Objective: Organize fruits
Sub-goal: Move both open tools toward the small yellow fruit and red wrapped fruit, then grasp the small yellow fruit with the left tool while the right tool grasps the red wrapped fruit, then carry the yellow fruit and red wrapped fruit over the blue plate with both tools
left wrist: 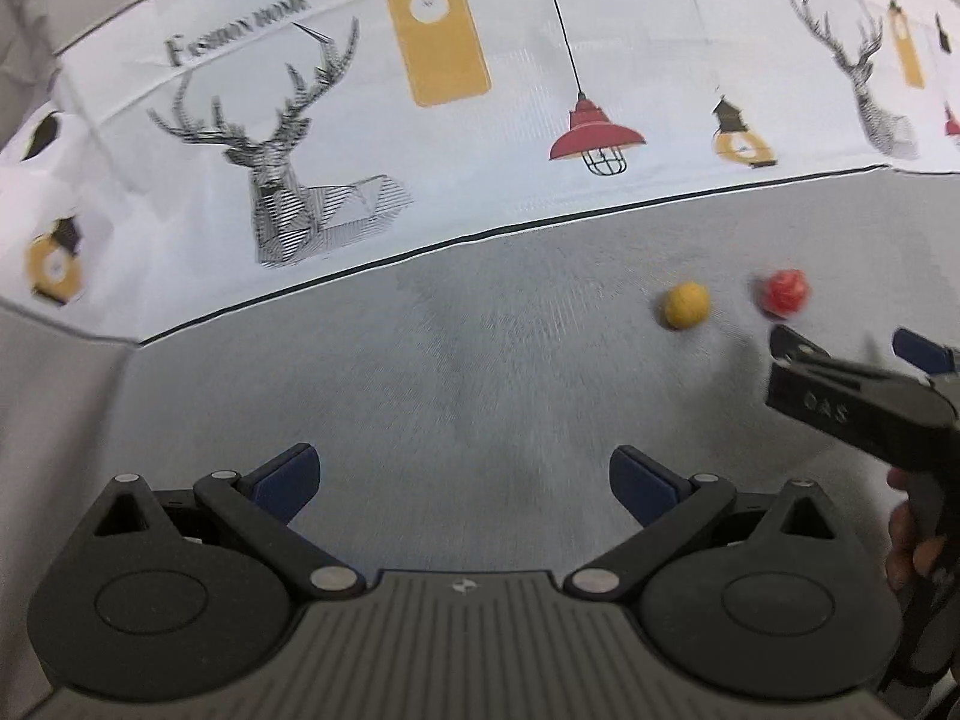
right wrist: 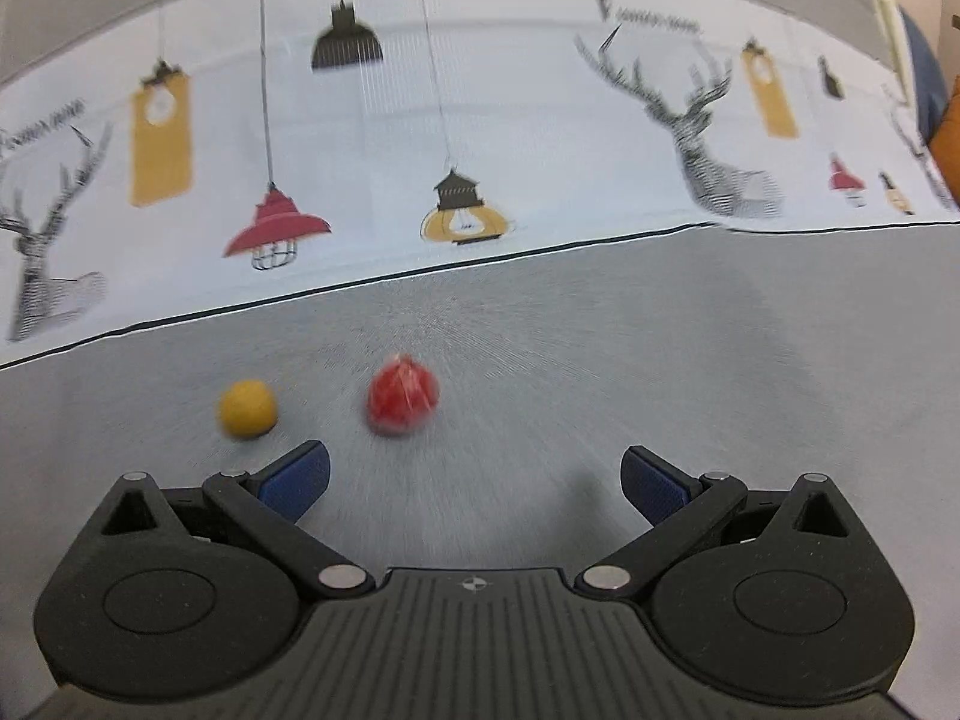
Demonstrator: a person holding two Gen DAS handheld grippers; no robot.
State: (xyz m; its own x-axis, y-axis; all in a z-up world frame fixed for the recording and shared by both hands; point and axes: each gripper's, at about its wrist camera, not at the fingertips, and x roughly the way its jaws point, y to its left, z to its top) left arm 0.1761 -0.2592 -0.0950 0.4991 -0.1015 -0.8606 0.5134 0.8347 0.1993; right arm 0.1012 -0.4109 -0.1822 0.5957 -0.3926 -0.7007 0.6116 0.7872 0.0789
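At the bottom of the left wrist view, the left gripper (left wrist: 465, 483) has its jaws spread wide with nothing between them, its blue pads (left wrist: 287, 480) hovering over bare grey cloth (left wrist: 456, 360). At the right edge of that frame the right gripper (left wrist: 852, 354) reaches in from the lower right, a hand (left wrist: 915, 540) partly visible behind its black body.

In the right wrist view, the right gripper (right wrist: 474, 483) fills the bottom of the frame, jaws likewise released and empty. Just above its left blue pad (right wrist: 297, 480), left of centre, lies a yellow ball-shaped fruit (right wrist: 248, 408) on the grey cloth. Beside it, near the frame's centre and apart from the yellow one, sits a red fruit (right wrist: 402, 396), blurred, so its kind cannot be told. Both lie ahead of the open fingers, neither touched.

In the left wrist view the same pair appears at centre right: the yellow fruit (left wrist: 686, 305) and the red fruit (left wrist: 781, 294), the red one just above the tip of the right gripper.

Farther back, across the upper half of both frames, a white tablecloth (right wrist: 540, 138) printed with deer heads, hanging lamps and yellow tags meets the grey cloth along a dark edge line.
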